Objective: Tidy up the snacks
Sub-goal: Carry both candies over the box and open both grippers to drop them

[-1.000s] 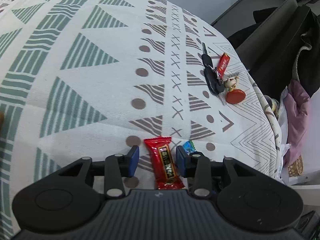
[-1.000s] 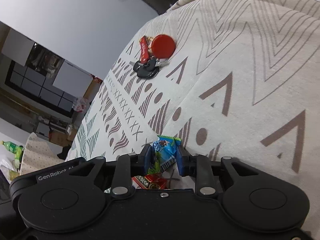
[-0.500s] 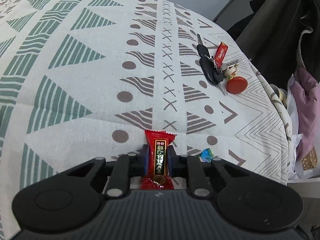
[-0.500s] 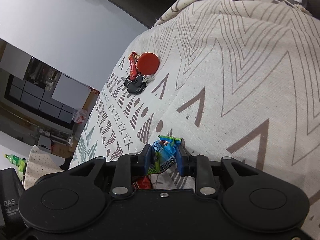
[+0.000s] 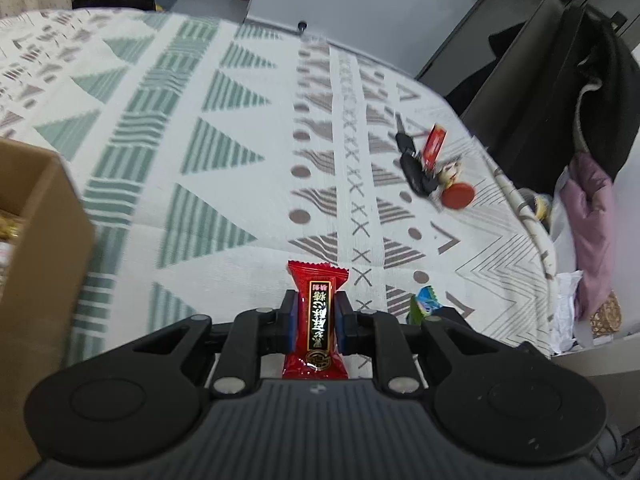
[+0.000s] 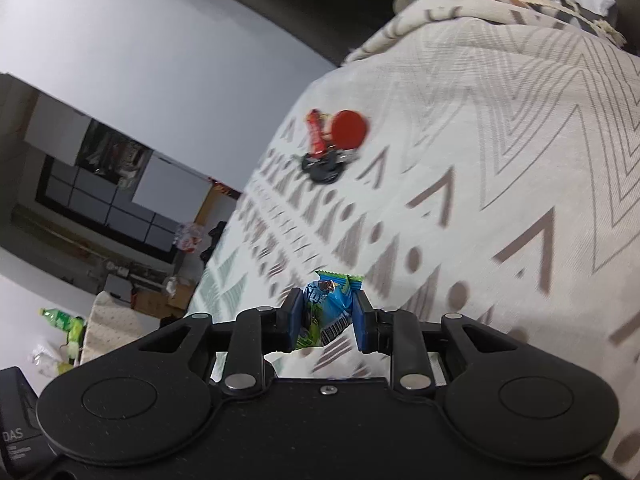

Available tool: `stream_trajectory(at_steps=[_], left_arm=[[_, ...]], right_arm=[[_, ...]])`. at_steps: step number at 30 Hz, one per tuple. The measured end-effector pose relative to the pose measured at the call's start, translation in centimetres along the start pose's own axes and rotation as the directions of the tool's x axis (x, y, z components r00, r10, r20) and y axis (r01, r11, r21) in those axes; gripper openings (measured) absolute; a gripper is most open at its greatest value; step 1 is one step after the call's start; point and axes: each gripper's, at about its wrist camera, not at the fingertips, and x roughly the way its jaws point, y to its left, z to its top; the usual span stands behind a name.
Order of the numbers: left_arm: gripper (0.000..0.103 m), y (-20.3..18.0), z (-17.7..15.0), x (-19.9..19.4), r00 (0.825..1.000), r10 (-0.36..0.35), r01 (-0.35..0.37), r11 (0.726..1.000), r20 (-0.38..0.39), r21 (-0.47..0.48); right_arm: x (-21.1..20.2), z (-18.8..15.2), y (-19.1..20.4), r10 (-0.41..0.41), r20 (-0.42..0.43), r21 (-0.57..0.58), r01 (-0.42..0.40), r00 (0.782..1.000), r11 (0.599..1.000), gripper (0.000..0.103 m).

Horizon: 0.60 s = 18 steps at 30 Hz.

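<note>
My left gripper (image 5: 316, 322) is shut on a red candy wrapper (image 5: 317, 320) with a black and gold label, held lifted above the patterned tablecloth (image 5: 224, 168). A blue and green candy (image 5: 424, 306) shows just right of it in the left wrist view. In the right wrist view that blue and green candy (image 6: 328, 310) is pinched between the blue pads of my right gripper (image 6: 327, 318), which is shut on it above the cloth. A brown cardboard box (image 5: 36, 248) stands at the left edge, with wrapped snacks inside.
A bunch of keys (image 5: 416, 168) with a red tag and a red round fob (image 5: 456, 196) lies on the cloth at the right; the keys (image 6: 324, 168) also show in the right wrist view. Dark clothes and a pink garment (image 5: 592, 216) hang beyond the table's right edge.
My left gripper closed on the red candy and lifted it, swinging left so the cardboard box came into view. My right gripper stayed shut on the blue and green candy and rose from the cloth.
</note>
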Motion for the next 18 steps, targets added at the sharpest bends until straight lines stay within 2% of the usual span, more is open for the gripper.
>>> stream_trajectory(at_steps=[8, 18], left_arm=[[0.017, 2.4, -0.1, -6.3, 0.999, -0.011, 0.012, 1.000, 0.053, -0.020], [0.017, 7.3, -0.2, -12.9, 0.992, 0.008, 0.002, 0.997, 0.122, -0.074]], right_arm=[[-2.4, -1.6, 3.4, 0.038, -0.009, -0.050, -0.039, 0.999, 0.998, 0.026], [-4.8, -4.1, 7.7, 0.070, -0.035, -0.149, -0.075, 0.997, 0.986, 0.026]])
